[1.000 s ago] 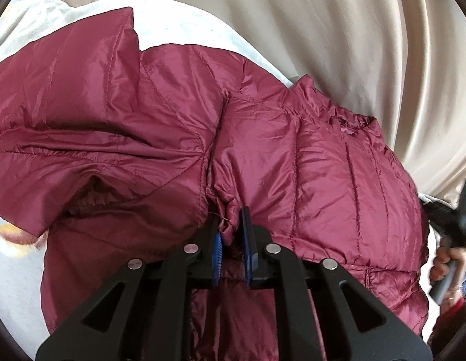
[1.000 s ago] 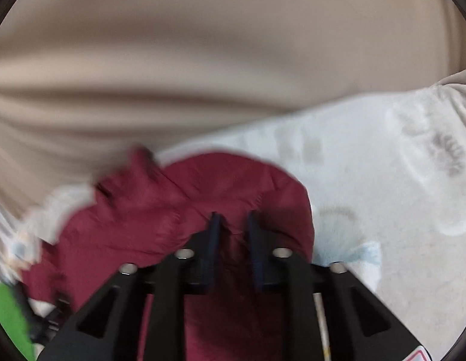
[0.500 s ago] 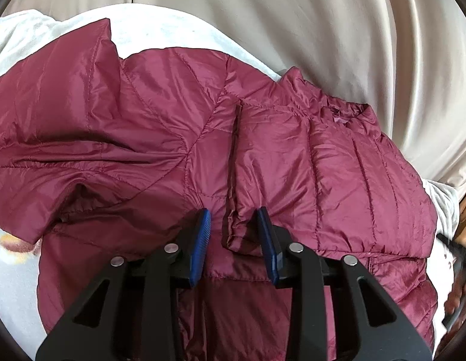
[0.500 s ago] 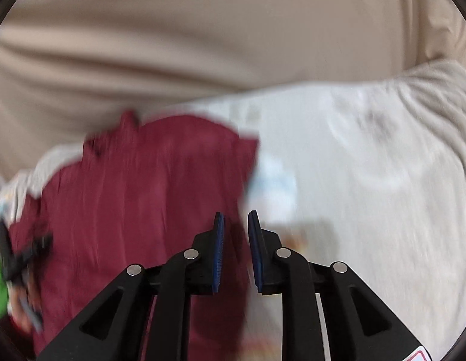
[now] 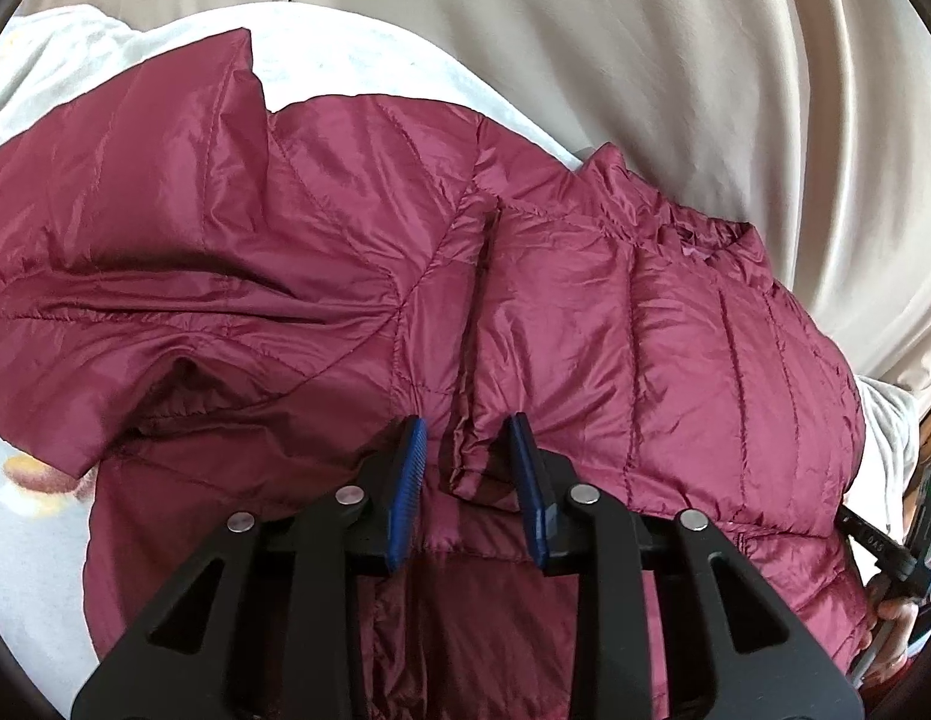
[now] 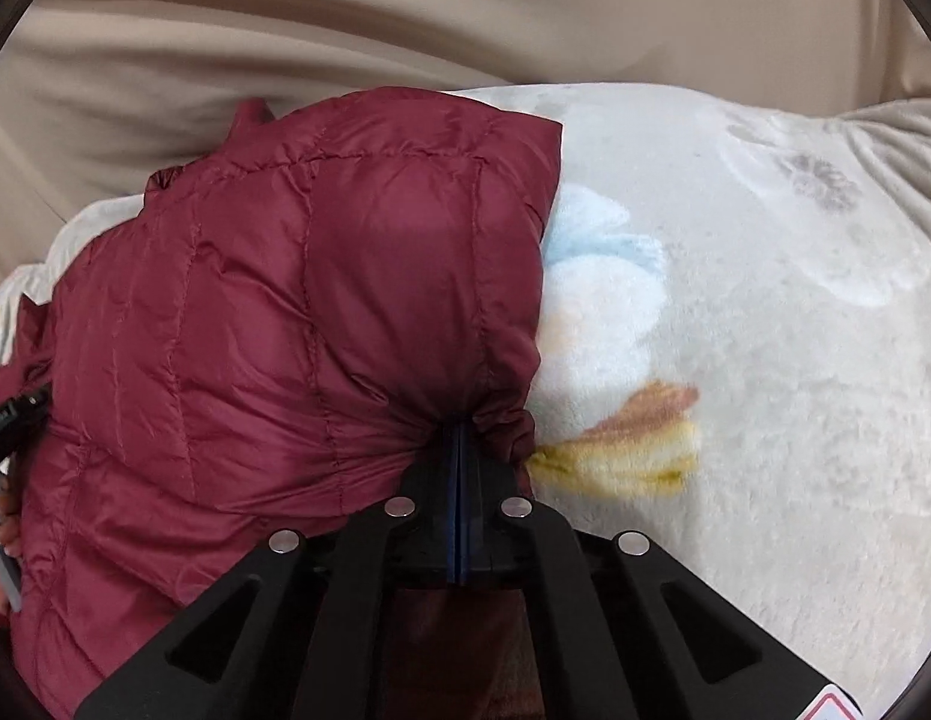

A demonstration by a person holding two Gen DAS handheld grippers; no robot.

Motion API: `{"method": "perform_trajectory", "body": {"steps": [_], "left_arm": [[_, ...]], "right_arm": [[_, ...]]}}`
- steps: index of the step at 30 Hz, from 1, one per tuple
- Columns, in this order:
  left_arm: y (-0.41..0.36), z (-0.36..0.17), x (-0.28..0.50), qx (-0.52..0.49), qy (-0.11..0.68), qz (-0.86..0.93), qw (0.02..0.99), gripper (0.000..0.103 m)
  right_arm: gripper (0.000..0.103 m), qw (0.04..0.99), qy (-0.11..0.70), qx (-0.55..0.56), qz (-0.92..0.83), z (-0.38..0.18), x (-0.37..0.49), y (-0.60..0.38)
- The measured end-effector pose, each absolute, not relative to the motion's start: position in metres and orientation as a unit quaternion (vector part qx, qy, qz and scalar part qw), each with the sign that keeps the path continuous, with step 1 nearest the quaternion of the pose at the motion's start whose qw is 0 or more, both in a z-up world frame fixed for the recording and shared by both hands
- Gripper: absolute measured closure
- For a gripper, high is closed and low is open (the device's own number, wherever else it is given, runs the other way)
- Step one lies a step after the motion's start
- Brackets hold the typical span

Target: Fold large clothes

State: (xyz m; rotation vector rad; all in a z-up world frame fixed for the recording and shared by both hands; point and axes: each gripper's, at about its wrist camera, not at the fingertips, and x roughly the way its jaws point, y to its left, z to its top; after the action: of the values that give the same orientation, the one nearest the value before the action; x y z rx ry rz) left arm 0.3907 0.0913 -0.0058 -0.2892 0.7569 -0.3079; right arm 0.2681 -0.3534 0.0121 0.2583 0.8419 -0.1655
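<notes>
Left wrist view shows my left gripper (image 5: 468, 456) with its blue-padded jaws spread apart, holding nothing; a rumpled cuff-like end of the maroon puffer jacket (image 5: 585, 300) sits in the gap between the pads, and I cannot tell whether either pad touches it. The jacket lies spread across the pale fleece blanket (image 5: 39, 552), one sleeve (image 5: 135, 252) stretched out to the left, the quilted body to the right, the collar (image 5: 711, 234) up at the far edge against the beige cloth backdrop (image 5: 645, 48). At the right edge of this view my right hand (image 5: 891, 630) shows partly, wrapped on a black handle.

Right wrist view has my right gripper (image 6: 459, 438) pinched fully together on a bunched edge of the jacket (image 6: 285, 300), the fabric gathering in tight creases where it enters the pads. The quilted panel bulges up and away from the grip, covering the left half of the view. To its right the blanket (image 6: 765, 360) lies bare, with a printed pattern in light blue, brown and yellow (image 6: 633, 438) just beside the gripped hem. The backdrop (image 6: 405, 18) fills the top.
</notes>
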Motion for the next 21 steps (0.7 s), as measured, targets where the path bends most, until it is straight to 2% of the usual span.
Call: {"method": "perform_trajectory", "body": {"steps": [5,6,8,9,10,11,14,15,16,18,20,21], "left_arm": [[0.113,0.000,0.382,-0.182,0.353,-0.146,0.906,0.075],[0.125,0.004,0.375,-0.200,0.348,-0.145,0.904,0.072],[0.155,0.015,0.362,-0.226,0.338,-0.125,0.905,0.056],[0.174,0.020,0.355,-0.237,0.330,-0.108,0.907,0.043],[0.195,0.025,0.348,-0.247,0.320,-0.085,0.911,0.035],[0.223,0.031,0.342,-0.254,0.310,-0.050,0.915,0.033],[0.305,0.040,0.337,-0.260,0.300,0.053,0.916,0.031],[0.326,0.040,0.336,-0.266,0.296,0.078,0.914,0.031],[0.351,0.040,0.335,-0.273,0.291,0.106,0.911,0.031],[0.403,0.034,0.337,-0.286,0.286,0.167,0.899,0.031],[0.442,0.022,0.342,-0.306,0.288,0.208,0.883,0.031],[0.455,0.016,0.344,-0.317,0.291,0.213,0.877,0.034]], "right_arm": [[0.103,0.903,0.410,0.076,-0.107,0.014,0.272,-0.338],[0.103,0.903,0.410,0.073,-0.108,0.014,0.273,-0.337],[0.103,0.903,0.408,0.081,-0.104,0.016,0.271,-0.337],[0.103,0.904,0.407,0.088,-0.101,0.015,0.271,-0.340],[0.103,0.904,0.405,0.096,-0.096,0.015,0.270,-0.343],[0.103,0.904,0.404,0.104,-0.092,0.014,0.270,-0.346],[0.103,0.906,0.396,0.101,-0.110,0.028,0.259,-0.346],[0.098,0.909,0.387,0.096,-0.118,0.036,0.249,-0.343],[0.088,0.917,0.371,0.087,-0.119,0.050,0.237,-0.334],[0.087,0.924,0.360,0.077,-0.103,0.062,0.222,-0.318],[0.079,0.927,0.361,0.073,-0.074,0.068,0.206,-0.298],[0.078,0.926,0.365,0.076,-0.061,0.067,0.200,-0.289]]}}
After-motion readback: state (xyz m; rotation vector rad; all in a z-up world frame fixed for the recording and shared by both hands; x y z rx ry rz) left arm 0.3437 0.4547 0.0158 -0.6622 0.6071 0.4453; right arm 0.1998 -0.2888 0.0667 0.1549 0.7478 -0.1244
